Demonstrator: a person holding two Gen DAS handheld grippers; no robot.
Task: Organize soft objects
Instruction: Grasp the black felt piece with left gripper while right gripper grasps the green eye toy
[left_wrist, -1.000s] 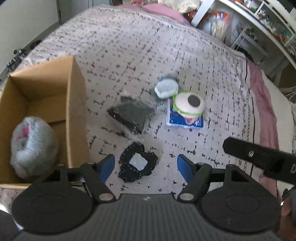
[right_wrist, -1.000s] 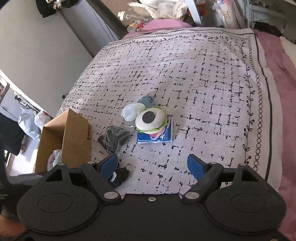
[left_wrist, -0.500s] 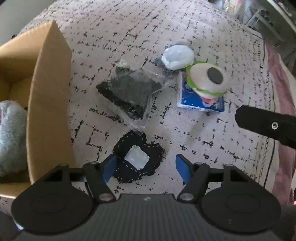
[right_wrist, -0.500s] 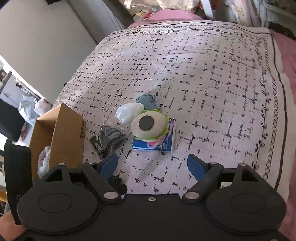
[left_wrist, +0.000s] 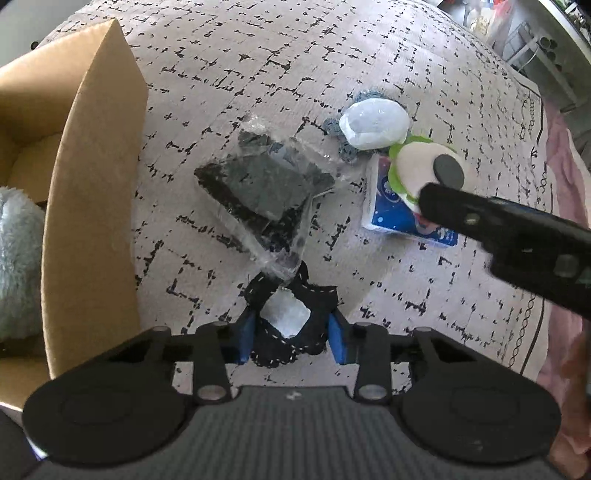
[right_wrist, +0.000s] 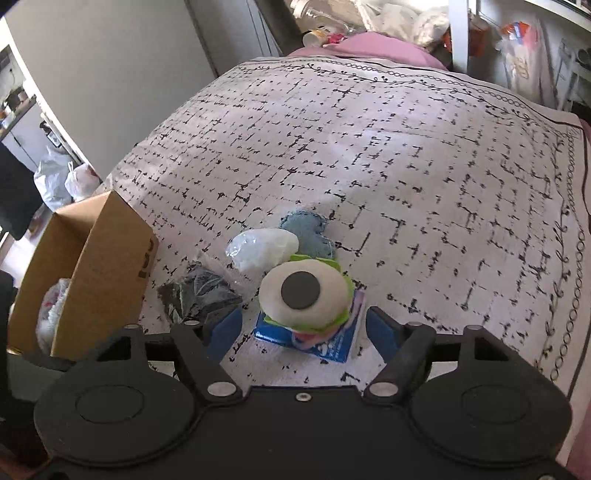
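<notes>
While the cardboard box (left_wrist: 92, 206) with a grey plush (left_wrist: 16, 258) inside stands left of it, the left claw (left_wrist: 293, 338) has its blue pads pressed against both sides of the black stitched pouch (left_wrist: 291, 317) on the bed (left_wrist: 369, 66). Just ahead lies a bagged dark cloth (left_wrist: 266, 188). Farther right, the right claw (right_wrist: 303, 328) is spread apart, straddling the one-eyed plush (right_wrist: 304, 295) atop a blue packet (right_wrist: 332, 345).
</notes>
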